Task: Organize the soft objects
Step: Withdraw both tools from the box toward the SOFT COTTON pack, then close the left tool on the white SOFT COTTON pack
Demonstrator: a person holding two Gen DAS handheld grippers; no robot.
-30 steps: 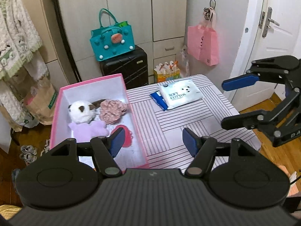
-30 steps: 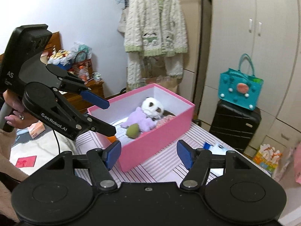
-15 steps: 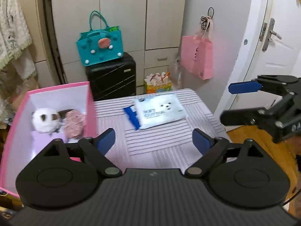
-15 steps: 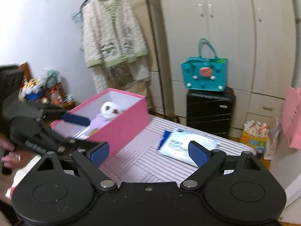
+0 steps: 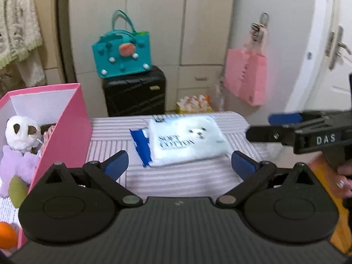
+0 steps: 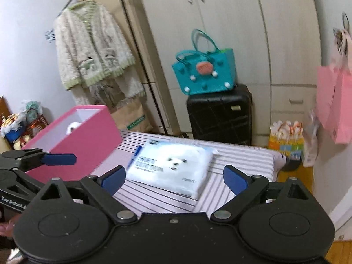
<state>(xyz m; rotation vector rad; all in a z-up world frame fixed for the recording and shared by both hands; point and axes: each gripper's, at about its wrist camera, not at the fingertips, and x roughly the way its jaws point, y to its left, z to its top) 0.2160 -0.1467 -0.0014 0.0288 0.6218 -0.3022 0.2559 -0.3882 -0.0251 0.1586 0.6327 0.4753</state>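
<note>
both claws agape near blurred, seemingly untouched tissue pack (image 5: 187, 140).

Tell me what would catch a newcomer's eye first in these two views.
The white soft cotton tissue pack with a puppy face lies on the striped table, framed by the open right hand-held gripper. At the table's left stands the pink box holding a white plush toy. Behind, a teal felt bag sits on a black suitcase.

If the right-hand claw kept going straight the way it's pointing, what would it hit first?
Most likely the white tissue pack lying on the striped table: it sits right between the open right gripper fingers, just ahead. Depth is hard to judge.
</note>
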